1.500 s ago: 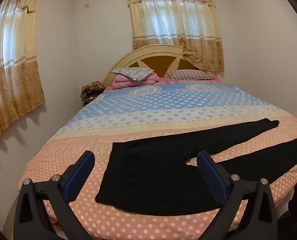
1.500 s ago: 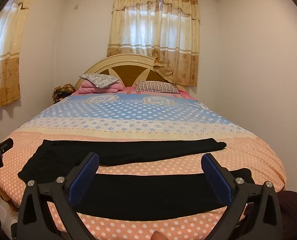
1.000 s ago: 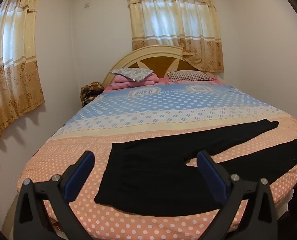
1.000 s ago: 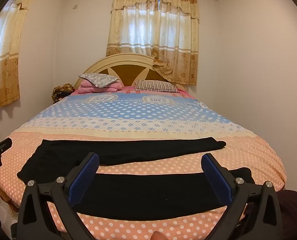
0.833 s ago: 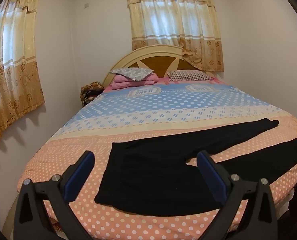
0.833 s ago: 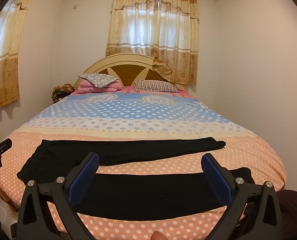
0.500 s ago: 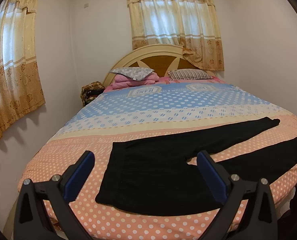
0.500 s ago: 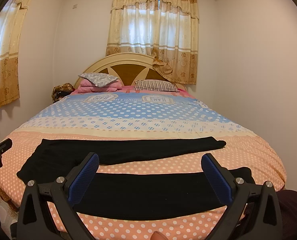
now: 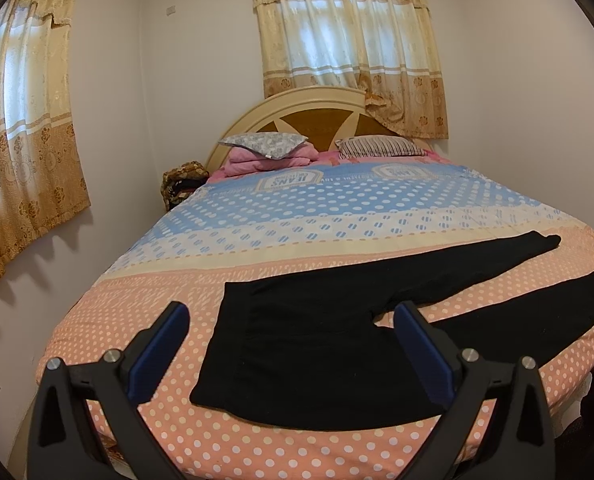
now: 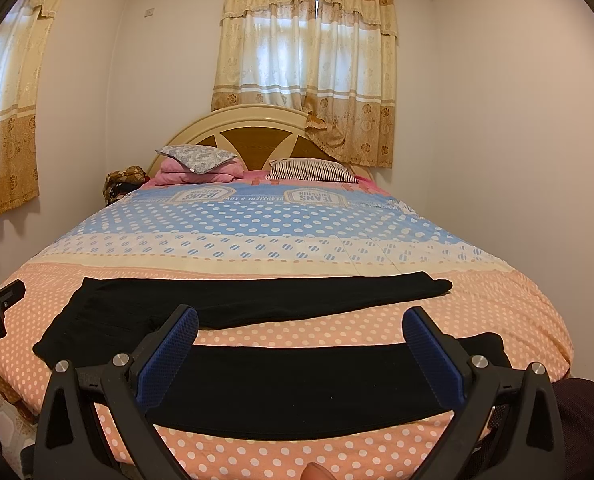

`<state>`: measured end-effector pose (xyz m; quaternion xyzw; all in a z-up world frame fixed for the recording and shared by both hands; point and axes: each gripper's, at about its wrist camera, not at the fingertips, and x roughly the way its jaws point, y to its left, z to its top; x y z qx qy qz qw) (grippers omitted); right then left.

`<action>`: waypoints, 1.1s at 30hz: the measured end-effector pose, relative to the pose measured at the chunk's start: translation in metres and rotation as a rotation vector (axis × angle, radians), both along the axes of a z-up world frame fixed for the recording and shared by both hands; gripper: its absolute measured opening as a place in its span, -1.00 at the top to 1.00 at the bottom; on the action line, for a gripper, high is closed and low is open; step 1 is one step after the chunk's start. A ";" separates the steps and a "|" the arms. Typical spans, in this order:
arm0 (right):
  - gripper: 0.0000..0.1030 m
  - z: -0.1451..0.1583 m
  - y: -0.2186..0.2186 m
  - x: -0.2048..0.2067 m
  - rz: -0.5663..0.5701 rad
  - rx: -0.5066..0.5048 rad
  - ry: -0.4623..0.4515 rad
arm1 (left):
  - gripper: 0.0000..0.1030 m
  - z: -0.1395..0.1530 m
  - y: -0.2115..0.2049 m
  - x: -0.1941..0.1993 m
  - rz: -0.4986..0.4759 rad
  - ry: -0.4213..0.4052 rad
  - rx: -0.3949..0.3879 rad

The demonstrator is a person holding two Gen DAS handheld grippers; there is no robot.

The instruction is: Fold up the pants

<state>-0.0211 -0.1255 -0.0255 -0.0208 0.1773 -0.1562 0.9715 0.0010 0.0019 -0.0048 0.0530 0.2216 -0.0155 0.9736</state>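
Pants (image 9: 317,340), black, flat on near peach polka-dot end of bed (image 9: 337,216); waist toward left, two legs spread apart toward right. Left gripper (image 9: 291,344) above waist area, jaws wide apart, holding nothing. Right gripper (image 10: 301,354) over near leg, jaws wide, empty. Pillows (image 10: 311,170) by headboard (image 10: 253,130), well apart from pants.

- Near leg of the black pants (image 10: 297,384) partly hidden behind gripper fingers (image 10: 433,360).
- Left curtain (image 9: 21,128) cut off by frame edge.
- Bundle (image 9: 183,182) beside headboard too small to identify.
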 end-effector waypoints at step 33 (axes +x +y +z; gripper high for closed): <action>-0.98 -0.005 0.000 0.004 0.005 0.016 0.017 | -1.00 -0.016 -0.003 0.005 -0.005 0.031 0.005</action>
